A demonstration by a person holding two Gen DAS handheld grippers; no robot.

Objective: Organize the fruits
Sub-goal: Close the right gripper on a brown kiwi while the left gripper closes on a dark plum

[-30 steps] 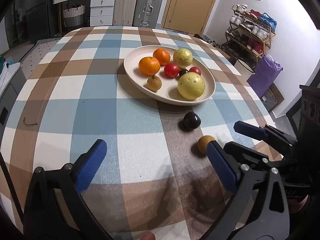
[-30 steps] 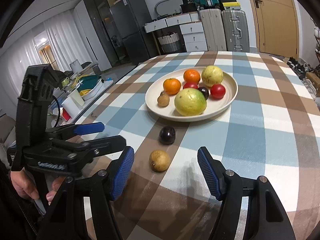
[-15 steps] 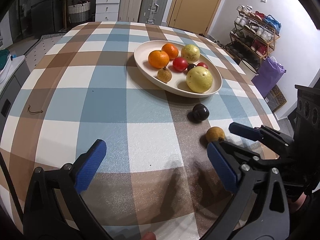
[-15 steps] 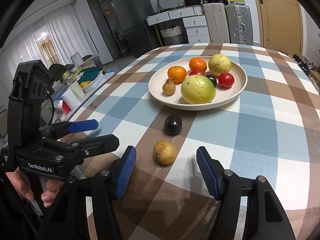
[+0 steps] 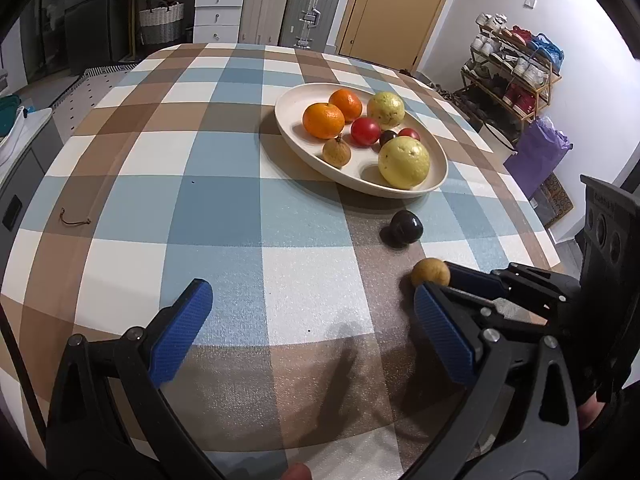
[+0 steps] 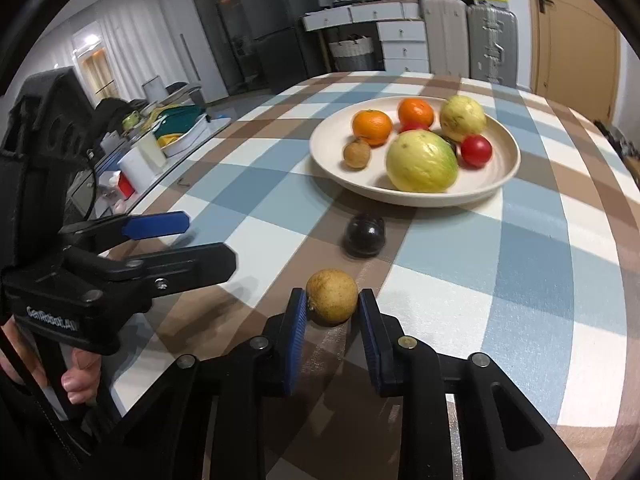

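Observation:
A small tan round fruit [image 6: 332, 297] lies on the checked tablecloth and my right gripper [image 6: 333, 305] is shut on it, both blue pads touching its sides. It also shows in the left wrist view [image 5: 430, 272]. A dark plum [image 6: 365, 235] lies just beyond it, also seen in the left wrist view [image 5: 406, 227]. A cream plate [image 6: 505, 178] holds two oranges, two yellow-green guavas, red fruits and a small tan fruit. My left gripper [image 5: 308, 326] is open and empty over the cloth, left of the tan fruit.
The table's right edge [image 5: 556, 256] lies close to the right gripper. A small cord [image 5: 74, 220] lies on the cloth at the far left. Suitcases, drawers and a shoe rack stand beyond the table.
My right gripper has moved forward around the tan fruit and closed its jaws on it. The left gripper has stayed open and shifted only slightly.

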